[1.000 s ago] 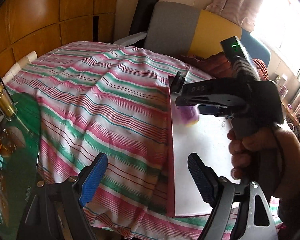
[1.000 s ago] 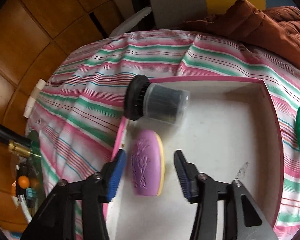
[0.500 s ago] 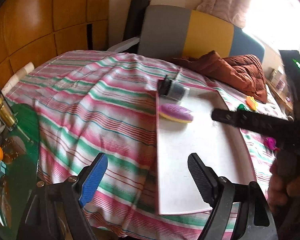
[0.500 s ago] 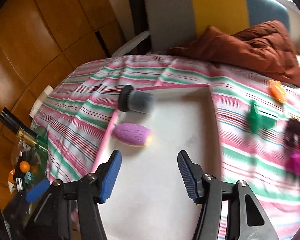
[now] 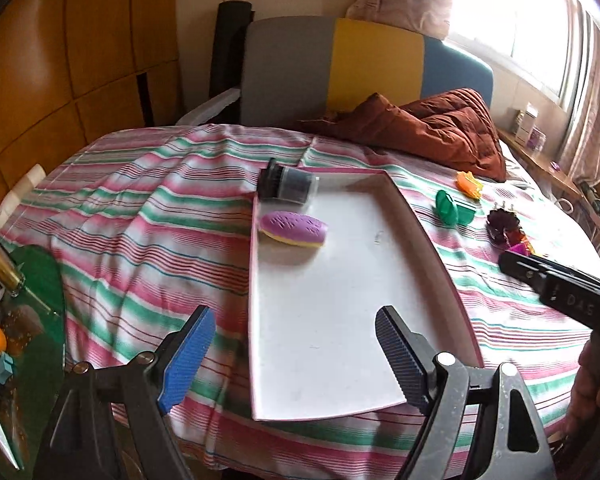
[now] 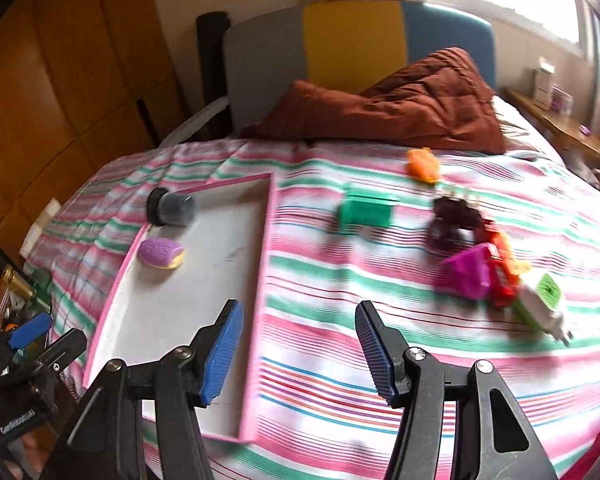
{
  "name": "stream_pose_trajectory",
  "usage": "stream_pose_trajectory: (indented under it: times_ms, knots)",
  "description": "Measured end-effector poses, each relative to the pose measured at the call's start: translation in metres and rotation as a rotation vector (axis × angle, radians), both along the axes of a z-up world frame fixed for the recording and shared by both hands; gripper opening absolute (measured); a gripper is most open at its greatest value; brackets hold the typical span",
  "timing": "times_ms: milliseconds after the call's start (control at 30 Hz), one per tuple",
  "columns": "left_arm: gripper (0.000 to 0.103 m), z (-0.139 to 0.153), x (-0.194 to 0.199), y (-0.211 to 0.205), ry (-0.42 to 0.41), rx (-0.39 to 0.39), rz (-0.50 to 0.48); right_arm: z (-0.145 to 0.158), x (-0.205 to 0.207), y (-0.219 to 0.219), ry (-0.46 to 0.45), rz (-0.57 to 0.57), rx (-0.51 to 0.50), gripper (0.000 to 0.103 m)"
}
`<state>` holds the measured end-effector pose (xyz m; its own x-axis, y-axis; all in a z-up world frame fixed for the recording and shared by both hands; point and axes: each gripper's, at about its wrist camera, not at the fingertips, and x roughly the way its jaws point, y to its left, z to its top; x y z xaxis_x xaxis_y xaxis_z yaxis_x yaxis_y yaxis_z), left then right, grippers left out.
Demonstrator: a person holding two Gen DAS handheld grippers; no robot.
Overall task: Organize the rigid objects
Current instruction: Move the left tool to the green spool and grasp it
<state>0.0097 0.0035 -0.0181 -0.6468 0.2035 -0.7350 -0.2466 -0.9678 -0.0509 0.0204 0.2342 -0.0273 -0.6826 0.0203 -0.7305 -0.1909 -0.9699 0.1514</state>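
Both hand-held grippers, left point(image 5: 290, 354) and right point(image 6: 298, 354), wide and empty; brush point(image 6: 161, 253) and jar point(image 6: 171, 210) in tray point(image 6: 260, 280) front-left of right one, toys point(image 6: 478, 270) clustered front-right, so a grab there could snag neighbours.

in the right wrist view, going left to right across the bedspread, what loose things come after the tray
pink tray → green block → orange piece → dark maroon piece → magenta piece → white and green plug. The red and orange bits by the magenta piece overlap too much to place.
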Motion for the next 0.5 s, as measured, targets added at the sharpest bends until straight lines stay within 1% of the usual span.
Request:
stream_pose_trajectory:
  times_ms: [233,400,467,500]
  knots:
    - [0.084,0.002,0.002,0.024,0.005,-0.011,-0.051,0.011,0.023,0.051,0.029,-0.107,0.040,0.061]
    - [0.084,0.003,0.003,0.037,0.009,-0.018,-0.075,0.018,0.034,0.087,0.033,-0.176,0.064,0.062]
    - [0.084,0.002,0.004,0.043,0.005,-0.018,-0.089,0.022,0.038,0.100,0.039,-0.202,0.076,0.068]
    - [0.084,0.002,0.004,0.046,0.006,-0.020,-0.096,0.023,0.039,0.107,0.042,-0.213,0.076,0.069]
